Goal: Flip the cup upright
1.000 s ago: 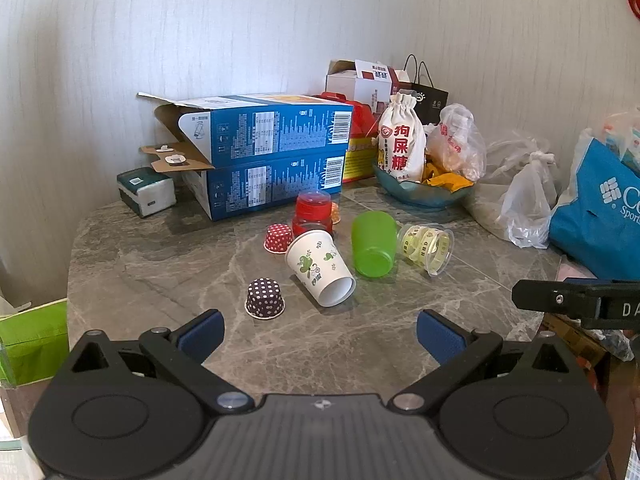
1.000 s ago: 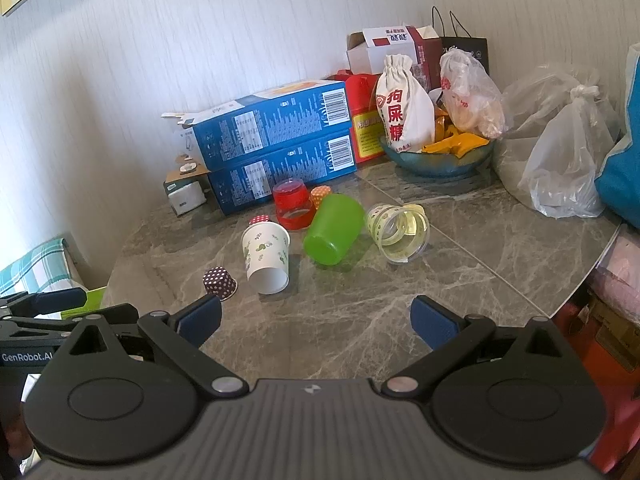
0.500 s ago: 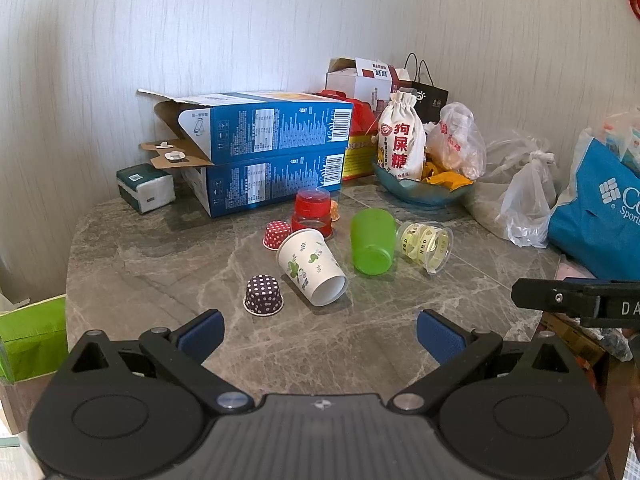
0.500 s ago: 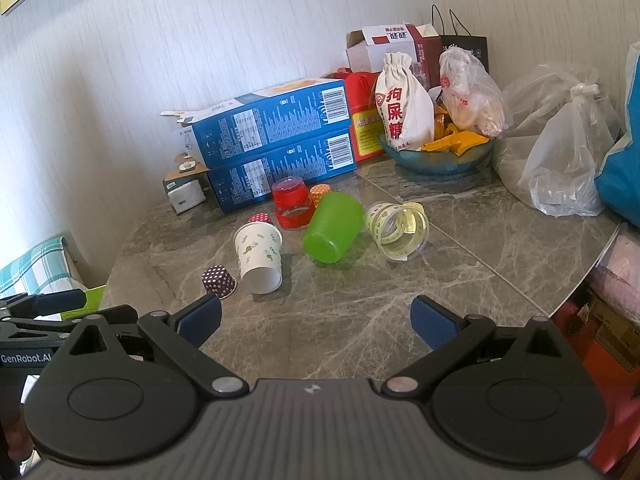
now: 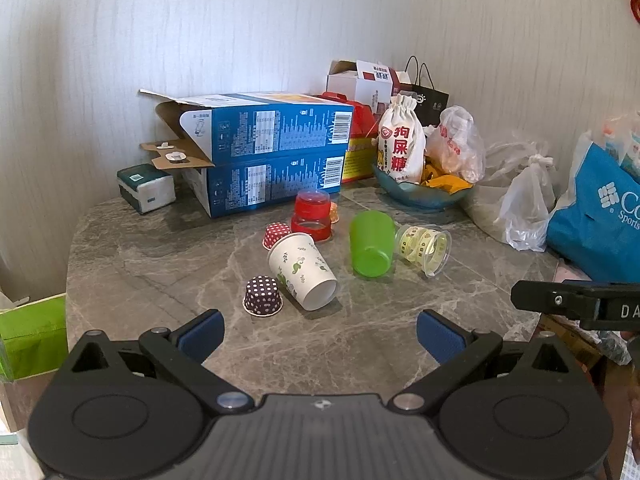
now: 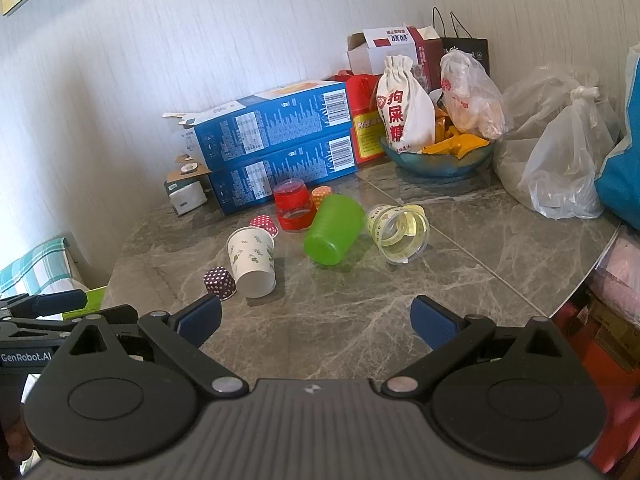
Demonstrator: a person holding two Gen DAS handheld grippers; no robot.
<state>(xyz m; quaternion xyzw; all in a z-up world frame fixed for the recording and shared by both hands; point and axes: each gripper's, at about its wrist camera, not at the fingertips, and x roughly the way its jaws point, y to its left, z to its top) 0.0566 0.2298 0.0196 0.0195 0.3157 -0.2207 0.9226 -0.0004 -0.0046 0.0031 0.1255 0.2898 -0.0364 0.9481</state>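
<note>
Three cups lie on their sides mid-table: a white paper cup with green print, a green plastic cup and a clear cup with yellow print. A red cup stands upside down behind them. My left gripper is open and empty, near the table's front edge, short of the paper cup. My right gripper is open and empty, in front of the cups.
Small dotted cupcake liners sit by the paper cup. Stacked blue boxes, a tissue pack, a bowl with bags, plastic bags and a blue tote line the back and right. The table edge curves at right.
The paper cup has rolled slightly left and toward the purple liner. Both grippers stay open with little movement.
</note>
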